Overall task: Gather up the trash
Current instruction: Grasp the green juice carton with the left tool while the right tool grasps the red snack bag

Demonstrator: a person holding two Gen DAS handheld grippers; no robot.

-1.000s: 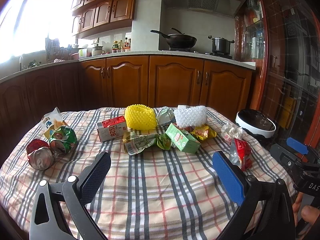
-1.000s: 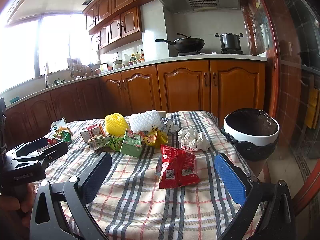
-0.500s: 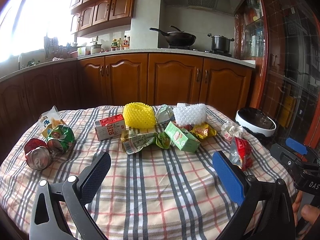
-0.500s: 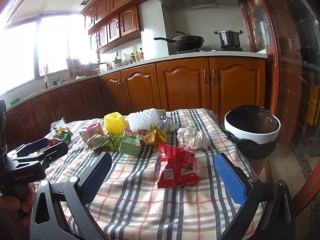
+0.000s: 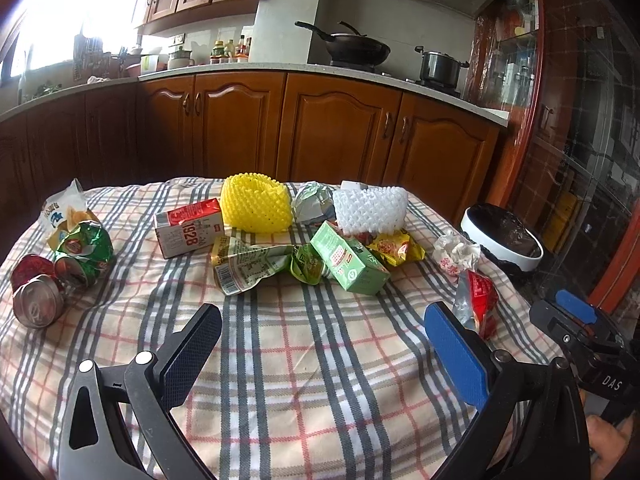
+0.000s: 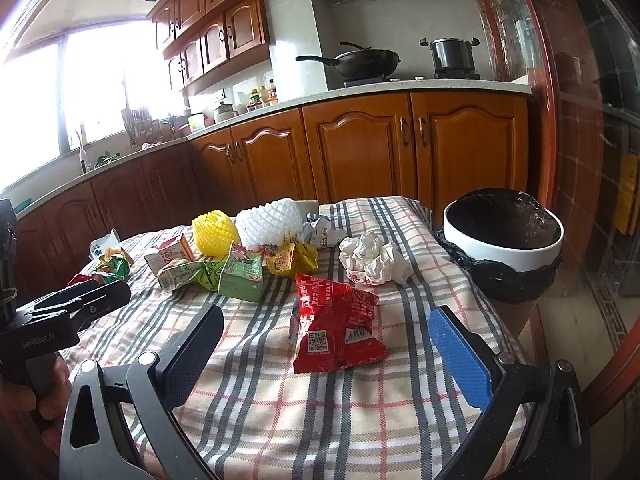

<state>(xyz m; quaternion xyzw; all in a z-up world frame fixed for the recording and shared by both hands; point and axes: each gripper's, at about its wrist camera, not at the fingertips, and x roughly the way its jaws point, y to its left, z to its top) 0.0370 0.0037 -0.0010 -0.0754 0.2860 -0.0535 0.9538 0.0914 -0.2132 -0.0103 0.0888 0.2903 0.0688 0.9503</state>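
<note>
The counter (image 6: 280, 420) has a checked cloth on it, and trash lies all over the far half. Nothing looks picked up yet, so I think the job is just starting.

The right gripper (image 6: 326, 342) has its fingers spread wide apart and holds nothing. The red snack bag (image 6: 334, 330) lies right in front of it, in line with the gap between the two fingers, a little toward the left one. The bag lies flat and its long side runs away from the gripper, with its wide, sealed end nearest the fingers. Just past the bag sits a crumpled white paper ball (image 6: 374, 262). The trash bin (image 6: 502, 246), lined with a black bag, stands off the right edge of the counter, near the paper ball.

The left gripper (image 5: 322, 354) is spread wide too and is empty. Only bare cloth lies between its fingers. The green carton (image 5: 350, 258), the yellow foam net (image 5: 256, 208) and the crushed cans (image 5: 38, 294) are well apart from it, farther up the counter.

So the right hand is the nearer one to the red bag and to the bin. My guess is that it should go straight ahead and down, then close across the bag's short side. The bag is thin and slippery-looking, so it could slide away on the cloth.
</note>
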